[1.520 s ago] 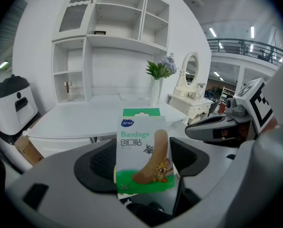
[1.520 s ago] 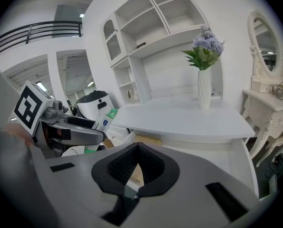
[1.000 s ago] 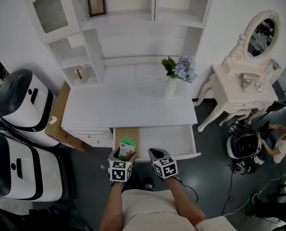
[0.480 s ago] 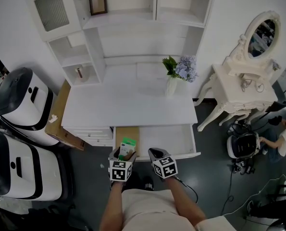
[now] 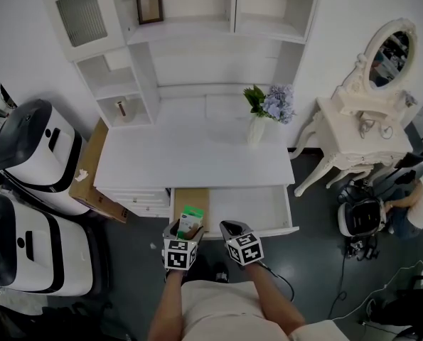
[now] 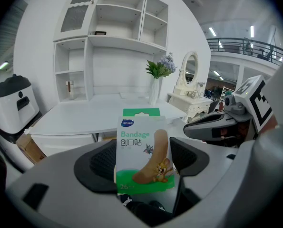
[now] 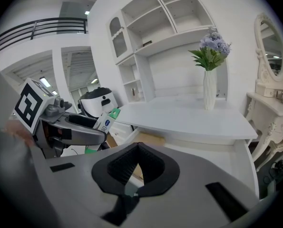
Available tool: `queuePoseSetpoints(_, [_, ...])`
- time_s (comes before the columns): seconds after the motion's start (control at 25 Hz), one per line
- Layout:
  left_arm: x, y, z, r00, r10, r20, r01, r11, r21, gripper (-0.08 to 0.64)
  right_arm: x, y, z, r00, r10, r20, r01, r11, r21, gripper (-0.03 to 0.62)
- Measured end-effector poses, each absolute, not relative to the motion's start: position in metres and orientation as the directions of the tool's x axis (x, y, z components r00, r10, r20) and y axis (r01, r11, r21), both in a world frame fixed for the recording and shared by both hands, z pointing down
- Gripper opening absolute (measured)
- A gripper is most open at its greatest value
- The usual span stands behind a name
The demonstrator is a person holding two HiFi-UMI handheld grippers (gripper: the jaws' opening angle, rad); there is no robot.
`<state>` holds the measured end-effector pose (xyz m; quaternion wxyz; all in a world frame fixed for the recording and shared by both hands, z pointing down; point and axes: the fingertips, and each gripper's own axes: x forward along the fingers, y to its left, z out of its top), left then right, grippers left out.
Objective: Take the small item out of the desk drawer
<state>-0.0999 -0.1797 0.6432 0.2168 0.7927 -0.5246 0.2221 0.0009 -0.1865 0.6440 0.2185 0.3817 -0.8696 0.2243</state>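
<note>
Item: bandage box (image 6: 143, 156), standing upright between the jaws of my left gripper (image 5: 184, 227), which are clamping it at the open drawer's (image 5: 248, 206) near edge. My right gripper (image 7: 137, 169) is hovering just beside it, jaws together, gripping nothing.

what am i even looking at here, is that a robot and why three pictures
No robot: a person holds a gripper in each hand. The head view comes from a camera on the person's head, looking down at a white desk with its drawer open. The two gripper views come from cameras riding on each gripper, looking along its jaws. The left gripper is shut on a bandage box, by the drawer's front. The right gripper is shut and empty. On the desk stands a vase of flowers.
</note>
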Motion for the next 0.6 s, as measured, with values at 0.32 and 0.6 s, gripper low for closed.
queuePoseSetpoints(0.32, [-0.1029, -0.1773, 0.6465, 0.347, -0.732, 0.586, -0.929, -0.354, 0.107, 0.357, -0.0016, -0.1876, 0.6446, -0.617, -0.564, 0.549, -0.759, 0.610, -0.226, 0.025])
queuePoseSetpoints(0.6, [-0.1041, -0.1792, 0.6475, 0.346, -0.729, 0.591, -0.929, -0.352, 0.111, 0.357, 0.0049, -0.1936, 0.6465, -0.610, -0.564, 0.557, -0.768, 0.593, -0.241, 0.025])
